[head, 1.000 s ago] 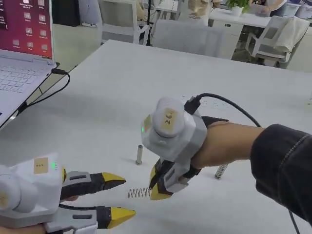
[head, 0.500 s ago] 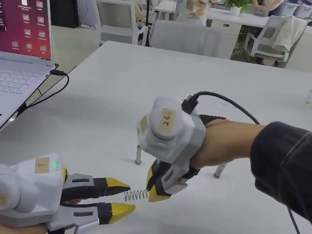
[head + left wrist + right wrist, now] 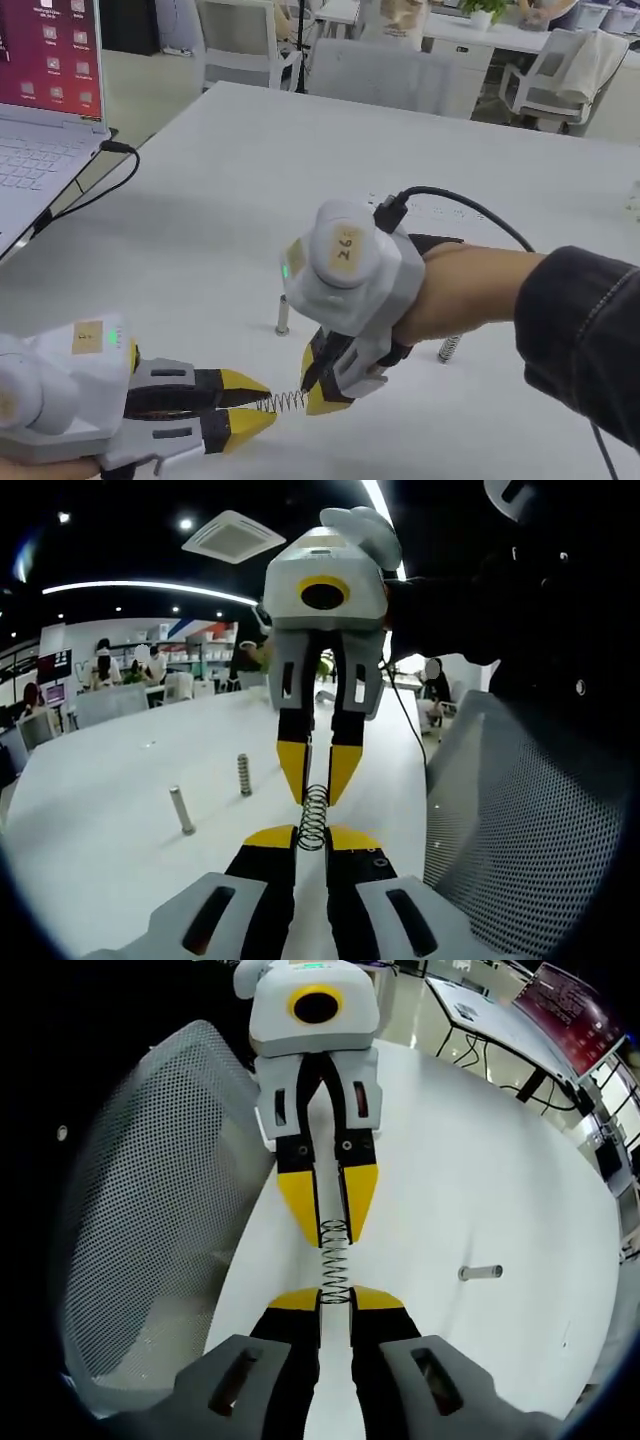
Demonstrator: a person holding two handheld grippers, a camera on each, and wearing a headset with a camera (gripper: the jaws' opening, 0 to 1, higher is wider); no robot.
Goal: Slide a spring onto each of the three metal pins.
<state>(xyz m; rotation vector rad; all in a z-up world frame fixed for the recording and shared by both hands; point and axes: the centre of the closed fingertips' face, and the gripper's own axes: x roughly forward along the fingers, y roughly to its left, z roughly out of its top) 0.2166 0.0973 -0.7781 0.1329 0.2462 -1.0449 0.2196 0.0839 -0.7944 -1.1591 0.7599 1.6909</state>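
Observation:
A small steel spring (image 3: 288,401) hangs just above the white table (image 3: 240,190), stretched between both grippers. My right gripper (image 3: 312,388), pointing down and left, is shut on one end of the spring (image 3: 335,1260). My left gripper (image 3: 262,402) comes in from the bottom left, its yellow tips closed onto the other end of the spring (image 3: 313,815). A bare metal pin (image 3: 283,315) stands upright just behind them, also seen as the pin (image 3: 181,810) and the pin (image 3: 480,1273). A second pin wearing a spring (image 3: 450,348) stands to the right, partly behind the person's wrist.
An open laptop (image 3: 40,90) with a black cable (image 3: 100,190) sits at the table's left edge. The right gripper's black cord (image 3: 470,215) arcs over the wrist. A grey mesh chair (image 3: 150,1190) is close to the near table edge; more chairs (image 3: 370,75) stand beyond the far edge.
My left gripper moved right to the spring's free end and its jaws narrowed from open to closed on it. The right gripper stayed put, holding the spring.

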